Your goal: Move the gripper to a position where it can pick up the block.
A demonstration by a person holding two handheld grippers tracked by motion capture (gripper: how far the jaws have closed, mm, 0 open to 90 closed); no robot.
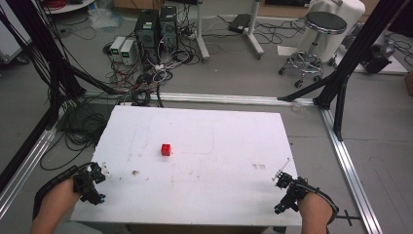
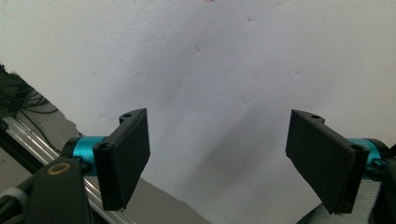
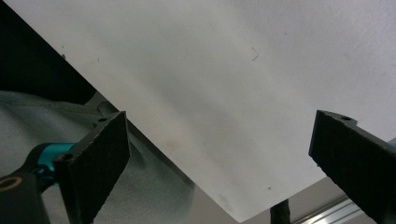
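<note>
A small red cube [image 1: 166, 149] rests alone near the middle of the white foam tabletop [image 1: 219, 161]. My left gripper [image 1: 97, 176] hovers at the table's near left corner, well short of the cube; in the left gripper view its jaws stand wide apart over bare white board [image 2: 219, 70], so the left gripper [image 2: 217, 158] is open and holds nothing. My right gripper [image 1: 281, 187] sits at the near right corner. In the right gripper view the right gripper [image 3: 219, 163] is open too, over the board's edge [image 3: 224, 205].
Beyond the table's far edge lie tangled cables and computer boxes [image 1: 156, 29] on the floor. A stool on casters [image 1: 311, 44] stands at the back right. Black frame posts [image 1: 341, 83] and aluminium rails [image 1: 350, 165] flank the table.
</note>
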